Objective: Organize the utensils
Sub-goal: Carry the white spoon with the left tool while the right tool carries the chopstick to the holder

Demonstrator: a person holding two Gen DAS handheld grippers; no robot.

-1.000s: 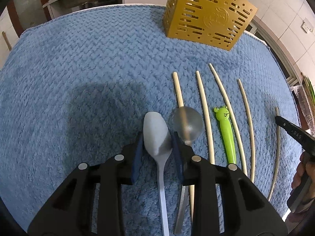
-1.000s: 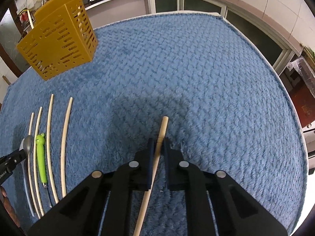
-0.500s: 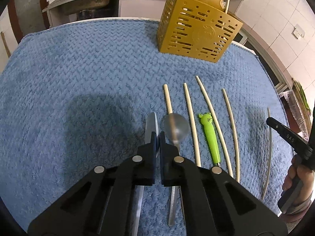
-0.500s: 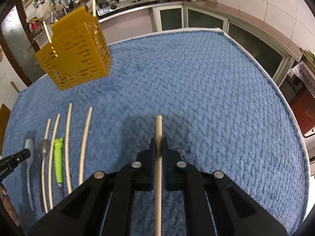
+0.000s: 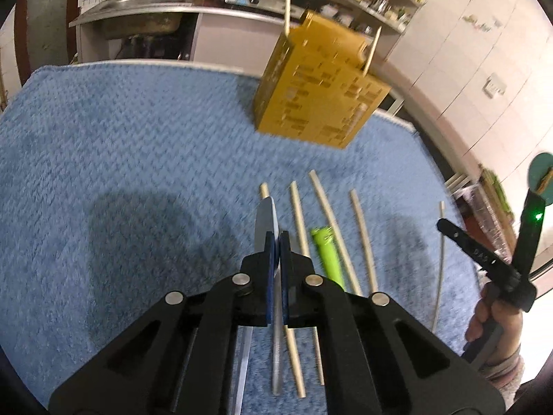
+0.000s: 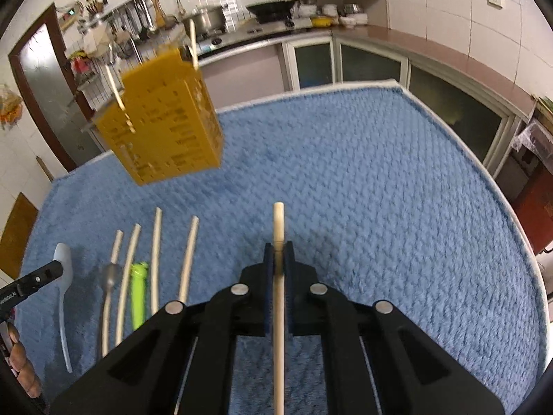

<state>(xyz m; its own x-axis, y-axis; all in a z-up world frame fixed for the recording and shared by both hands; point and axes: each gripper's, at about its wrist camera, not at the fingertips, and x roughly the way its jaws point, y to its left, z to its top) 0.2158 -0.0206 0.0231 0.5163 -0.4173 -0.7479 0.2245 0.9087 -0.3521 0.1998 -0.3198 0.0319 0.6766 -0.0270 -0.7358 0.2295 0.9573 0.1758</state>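
Left hand-held gripper: clenched on pale grey plastic spoon.
Right hand-held gripper: grasping long wooden chopstick.
Yellow slotted plastic holder: far tabletop edge.
Risk: thin spoon may slip.

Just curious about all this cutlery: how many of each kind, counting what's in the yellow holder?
Chopsticks: 7 (4 on blue cloth, 1 in right gripper, 2 in yellow holder)
Spoons: 2 (pale spoon in left gripper, metal spoon)
Frog-handled green utensil: 1
Total: 10
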